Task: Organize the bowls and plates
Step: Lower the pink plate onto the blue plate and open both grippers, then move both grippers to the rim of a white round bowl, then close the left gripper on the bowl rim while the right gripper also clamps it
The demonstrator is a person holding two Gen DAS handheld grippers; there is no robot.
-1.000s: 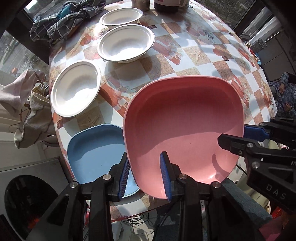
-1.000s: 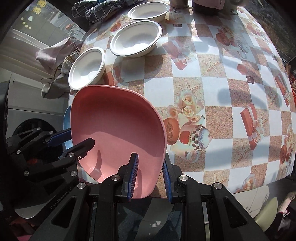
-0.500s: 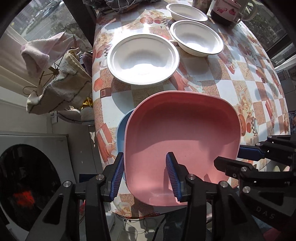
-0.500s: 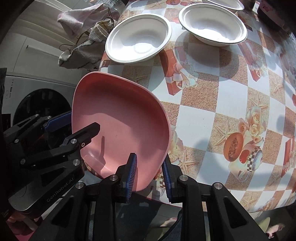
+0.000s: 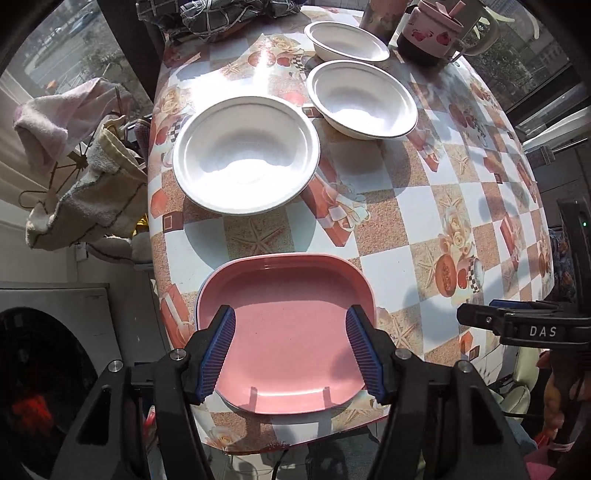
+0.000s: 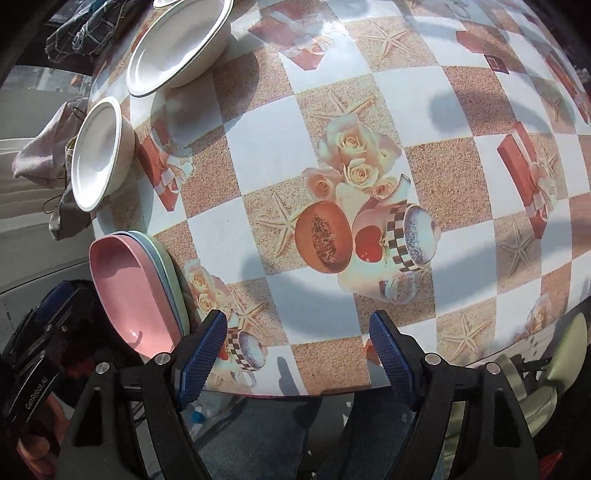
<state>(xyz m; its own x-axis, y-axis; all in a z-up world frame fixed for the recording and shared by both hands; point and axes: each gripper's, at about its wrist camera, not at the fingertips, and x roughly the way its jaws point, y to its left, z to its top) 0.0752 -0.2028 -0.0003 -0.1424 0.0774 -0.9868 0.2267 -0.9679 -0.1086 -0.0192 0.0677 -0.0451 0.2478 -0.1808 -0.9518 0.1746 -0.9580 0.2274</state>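
Observation:
A pink square plate (image 5: 286,332) lies on a stack of plates at the near left corner of the table; a blue rim shows under it in the right wrist view (image 6: 129,291). My left gripper (image 5: 290,350) is open, its fingers spread above the pink plate and holding nothing. My right gripper (image 6: 295,354) is open and empty over the tablecloth, to the right of the stack. Three white bowls stand beyond the stack: a large near one (image 5: 245,153), a middle one (image 5: 362,98) and a far one (image 5: 347,40).
The table (image 5: 424,206) has a patterned checked cloth. A mug (image 5: 432,33) and dark checked cloth (image 5: 221,14) sit at the far end. Towels (image 5: 74,173) hang off the left side. The table's front edge is just under both grippers.
Both grippers have let go of the pink plate and opened wide. The plate now lies flat on the stack over the blue plate. The right gripper has swung away to the right.

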